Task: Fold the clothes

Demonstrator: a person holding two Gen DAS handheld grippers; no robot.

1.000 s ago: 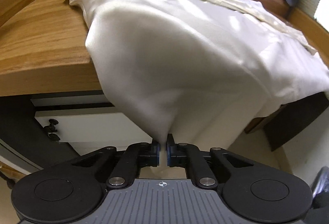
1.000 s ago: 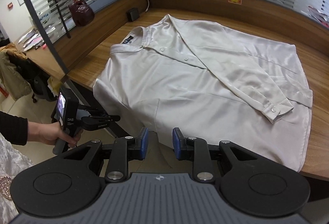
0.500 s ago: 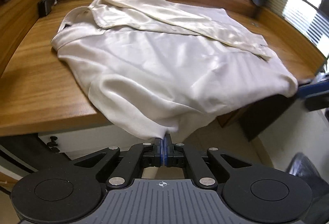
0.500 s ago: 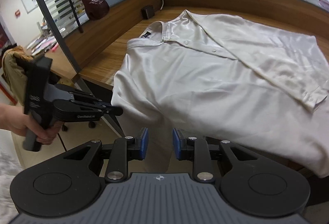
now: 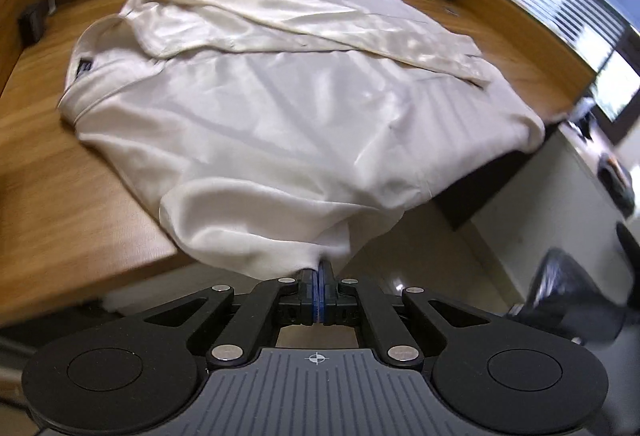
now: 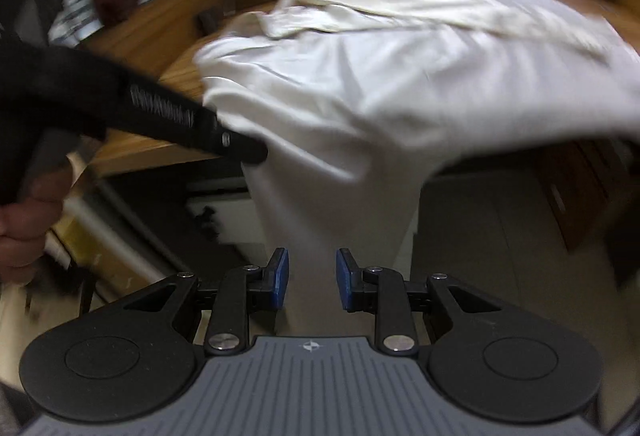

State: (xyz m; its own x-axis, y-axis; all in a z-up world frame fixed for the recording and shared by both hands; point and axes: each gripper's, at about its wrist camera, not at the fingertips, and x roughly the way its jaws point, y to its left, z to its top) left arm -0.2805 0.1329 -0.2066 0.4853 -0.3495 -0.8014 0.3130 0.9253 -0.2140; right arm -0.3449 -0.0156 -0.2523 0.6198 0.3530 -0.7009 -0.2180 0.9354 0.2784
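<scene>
Shirt [image 5: 280, 123] hem now lifted higher by clamped left gripper [image 5: 319, 276].

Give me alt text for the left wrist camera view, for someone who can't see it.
The left gripper, fingers shut, pinches the edge of a cream shirt hanging over the front of a wooden desk. The rest of the shirt lies spread on the desk, one sleeve folded across it.
</scene>
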